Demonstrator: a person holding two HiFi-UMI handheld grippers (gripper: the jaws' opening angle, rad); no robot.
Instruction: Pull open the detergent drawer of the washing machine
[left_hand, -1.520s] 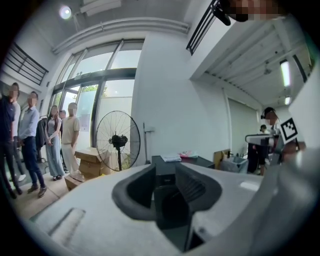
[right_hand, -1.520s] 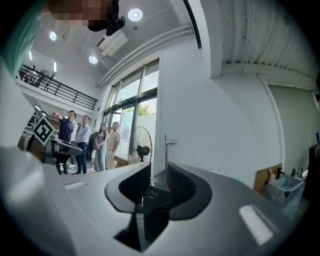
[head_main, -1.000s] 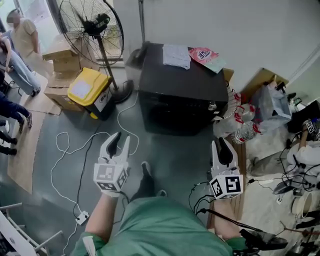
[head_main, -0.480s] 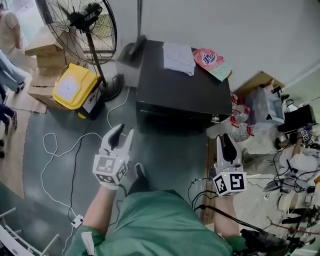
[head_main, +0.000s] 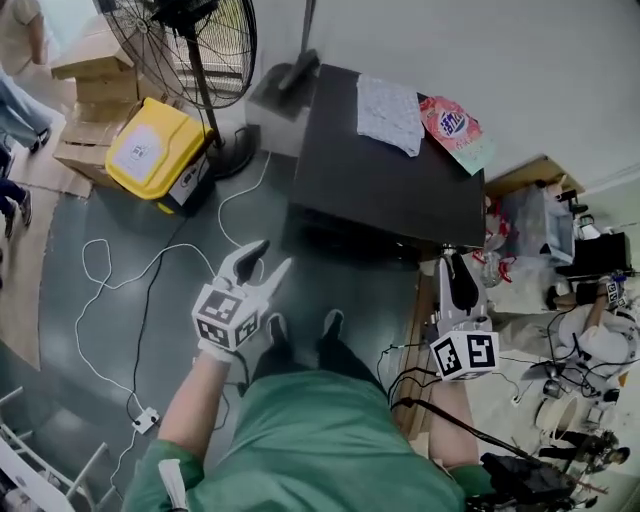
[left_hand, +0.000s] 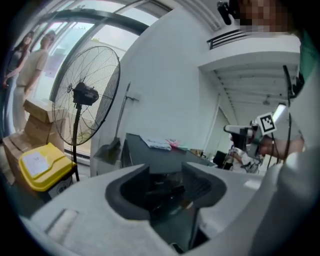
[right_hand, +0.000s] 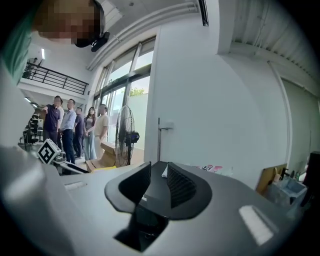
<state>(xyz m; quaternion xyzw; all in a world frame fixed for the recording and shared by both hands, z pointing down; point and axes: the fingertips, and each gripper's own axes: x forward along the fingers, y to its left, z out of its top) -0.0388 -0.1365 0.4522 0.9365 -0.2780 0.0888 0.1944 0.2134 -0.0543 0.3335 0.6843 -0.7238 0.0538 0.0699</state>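
Note:
The black washing machine (head_main: 390, 180) stands against the white wall, seen from above; its front face is dark and I cannot make out the detergent drawer. My left gripper (head_main: 270, 258) hovers before the machine's lower left front, apart from it, its jaws opening with nothing between them. In the left gripper view the machine (left_hand: 150, 152) shows past the left gripper (left_hand: 165, 172). My right gripper (head_main: 458, 275) is off the machine's right front corner, its jaws a narrow gap apart and empty. The right gripper view shows the machine's top (right_hand: 159, 186) through the right gripper (right_hand: 159, 170).
A folded white cloth (head_main: 390, 112) and a pink packet (head_main: 455, 128) lie on the machine. A standing fan (head_main: 195, 40), yellow box (head_main: 150, 150) and cardboard boxes (head_main: 95, 90) are at left. A white cable (head_main: 110, 270) trails over the floor. Bags and clutter (head_main: 560, 230) crowd the right.
Both grippers and the person have moved closer to the washing machine. The left gripper's jaws stand wider apart than before.

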